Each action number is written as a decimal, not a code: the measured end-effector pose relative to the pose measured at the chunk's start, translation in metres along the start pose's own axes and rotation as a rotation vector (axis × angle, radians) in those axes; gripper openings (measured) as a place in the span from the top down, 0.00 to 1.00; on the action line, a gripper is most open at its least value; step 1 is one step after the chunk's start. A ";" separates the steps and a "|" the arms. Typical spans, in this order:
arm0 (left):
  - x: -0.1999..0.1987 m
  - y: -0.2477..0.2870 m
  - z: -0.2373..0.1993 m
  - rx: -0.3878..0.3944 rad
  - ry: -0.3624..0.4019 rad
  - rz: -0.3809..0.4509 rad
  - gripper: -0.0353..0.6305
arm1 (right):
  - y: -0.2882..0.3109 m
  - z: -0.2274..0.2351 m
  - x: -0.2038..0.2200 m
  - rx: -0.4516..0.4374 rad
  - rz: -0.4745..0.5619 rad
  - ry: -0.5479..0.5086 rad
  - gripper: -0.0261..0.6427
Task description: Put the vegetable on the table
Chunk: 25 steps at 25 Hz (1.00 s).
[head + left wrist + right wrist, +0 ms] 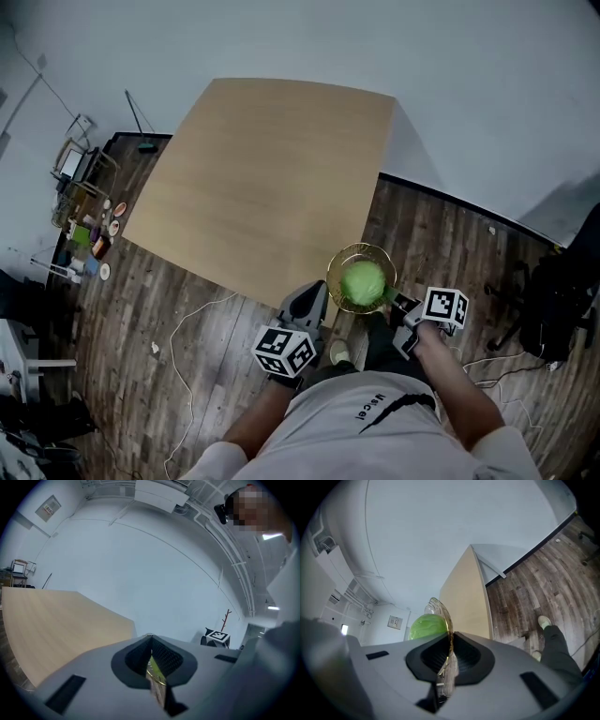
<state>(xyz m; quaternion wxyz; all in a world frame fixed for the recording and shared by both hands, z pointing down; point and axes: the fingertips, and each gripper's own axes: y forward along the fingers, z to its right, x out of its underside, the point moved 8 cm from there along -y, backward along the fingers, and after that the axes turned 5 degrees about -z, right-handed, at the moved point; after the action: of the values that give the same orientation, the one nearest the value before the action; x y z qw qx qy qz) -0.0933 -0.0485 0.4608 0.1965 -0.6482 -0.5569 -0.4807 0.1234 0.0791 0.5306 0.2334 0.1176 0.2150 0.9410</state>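
The round green vegetable (364,279) is being held in an amber glass bowl (361,247), its rim being pinched by the left gripper (321,291) and right gripper (394,302), beside the near corner of the pale wooden table (272,178); lowering onto it is likely being called for.

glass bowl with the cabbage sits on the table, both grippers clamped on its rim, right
No: the head view shows the glass bowl with the cabbage held in the air off the near corner of the table. The left gripper and right gripper are clamped on its rim.
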 end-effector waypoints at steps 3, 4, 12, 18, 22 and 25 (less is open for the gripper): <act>-0.016 0.022 -0.012 -0.036 -0.010 0.004 0.93 | 0.018 -0.005 -0.033 0.005 -0.046 -0.008 0.92; -0.019 0.030 -0.016 -0.047 -0.012 0.006 0.93 | 0.025 -0.003 -0.044 0.007 -0.062 -0.011 0.92; -0.027 0.102 -0.045 -0.165 -0.030 0.032 0.93 | 0.078 0.022 -0.134 0.030 -0.212 -0.062 0.92; -0.039 0.150 -0.074 -0.297 -0.096 0.024 0.93 | 0.128 0.035 -0.203 0.075 -0.332 -0.100 0.92; -0.039 0.178 -0.094 -0.362 -0.134 0.027 0.93 | 0.168 0.055 -0.234 0.066 -0.381 -0.111 0.92; -0.040 0.195 -0.102 -0.395 -0.149 0.033 0.93 | 0.190 0.069 -0.247 0.075 -0.418 -0.107 0.92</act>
<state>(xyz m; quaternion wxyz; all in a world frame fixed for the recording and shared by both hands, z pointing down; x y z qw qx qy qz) 0.0459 -0.2093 0.5288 0.0316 -0.7168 -0.4542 -0.5281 0.2846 -0.1695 0.6485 0.4301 0.1290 0.2567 0.8559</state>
